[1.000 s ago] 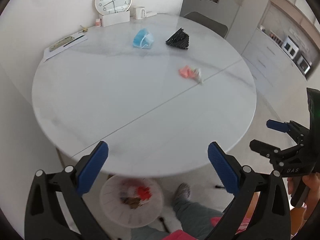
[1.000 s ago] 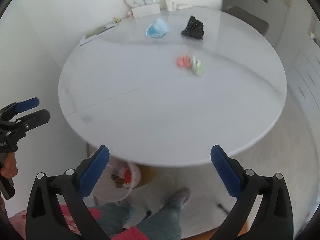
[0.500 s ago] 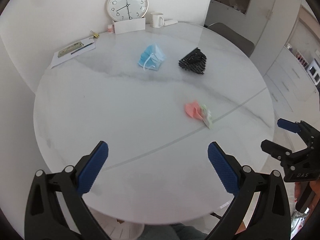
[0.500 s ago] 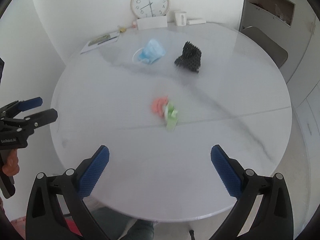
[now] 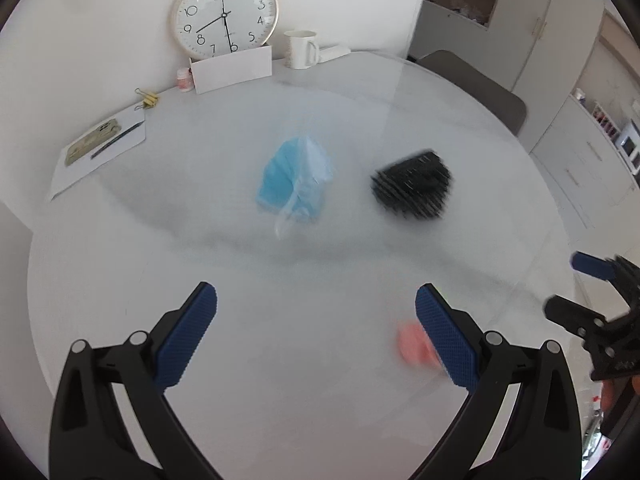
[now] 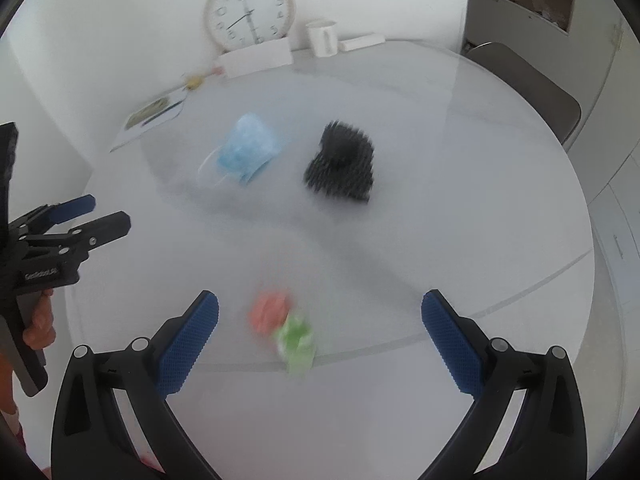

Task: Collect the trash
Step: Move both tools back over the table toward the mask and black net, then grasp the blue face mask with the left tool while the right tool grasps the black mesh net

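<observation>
Trash: pink-green wrapper [image 6: 286, 330] lay nearest on counter [image 6: 460, 200], so we centred right tool [image 6: 320, 320] over it, released; left tool [image 5: 316, 318] released too.

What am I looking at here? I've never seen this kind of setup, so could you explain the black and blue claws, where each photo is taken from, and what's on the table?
No robot: a person holds a two-finger gripper in each hand, each with a fisheye camera looking along its fingers. One picture is from the left gripper, the other from the right gripper; each also shows at the other's edge. Both are open and hold nothing. On the round white table lie a blue face mask, a black spiky piece and crumpled pink and green scraps, nearest the right gripper. At the far edge stand a clock, a mug and papers.
</observation>
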`<act>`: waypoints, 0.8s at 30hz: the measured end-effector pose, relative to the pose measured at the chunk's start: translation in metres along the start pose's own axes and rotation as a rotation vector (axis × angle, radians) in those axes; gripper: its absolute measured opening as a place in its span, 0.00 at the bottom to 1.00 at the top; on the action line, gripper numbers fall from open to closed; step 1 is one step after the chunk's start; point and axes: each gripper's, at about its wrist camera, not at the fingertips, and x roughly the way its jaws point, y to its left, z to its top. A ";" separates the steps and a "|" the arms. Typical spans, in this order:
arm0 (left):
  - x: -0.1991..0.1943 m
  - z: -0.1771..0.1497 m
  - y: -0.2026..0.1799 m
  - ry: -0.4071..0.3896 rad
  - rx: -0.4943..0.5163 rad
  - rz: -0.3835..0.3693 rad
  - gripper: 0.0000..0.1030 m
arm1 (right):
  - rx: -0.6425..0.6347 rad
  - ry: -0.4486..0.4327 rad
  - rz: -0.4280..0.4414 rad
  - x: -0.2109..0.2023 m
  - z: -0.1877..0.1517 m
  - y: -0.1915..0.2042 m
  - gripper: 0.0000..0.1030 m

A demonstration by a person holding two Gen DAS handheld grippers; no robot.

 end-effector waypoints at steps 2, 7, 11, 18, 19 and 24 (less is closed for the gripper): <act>0.024 0.021 0.005 0.024 -0.022 0.009 0.93 | 0.027 0.009 -0.010 0.017 0.014 -0.003 0.98; 0.071 0.067 0.014 0.035 -0.136 0.012 0.93 | 0.073 0.025 -0.005 0.070 0.053 -0.009 0.98; 0.104 0.101 0.012 0.035 -0.230 0.019 0.93 | 0.072 0.032 0.002 0.108 0.080 -0.010 0.98; 0.166 0.121 0.008 0.073 -0.295 0.144 0.93 | 0.060 0.058 -0.040 0.167 0.107 -0.014 0.98; 0.172 0.120 0.009 0.080 -0.307 0.151 0.93 | 0.062 0.063 -0.043 0.174 0.108 -0.015 0.98; 0.202 0.116 0.015 0.114 -0.340 0.172 0.73 | 0.072 0.080 -0.030 0.200 0.112 -0.020 0.98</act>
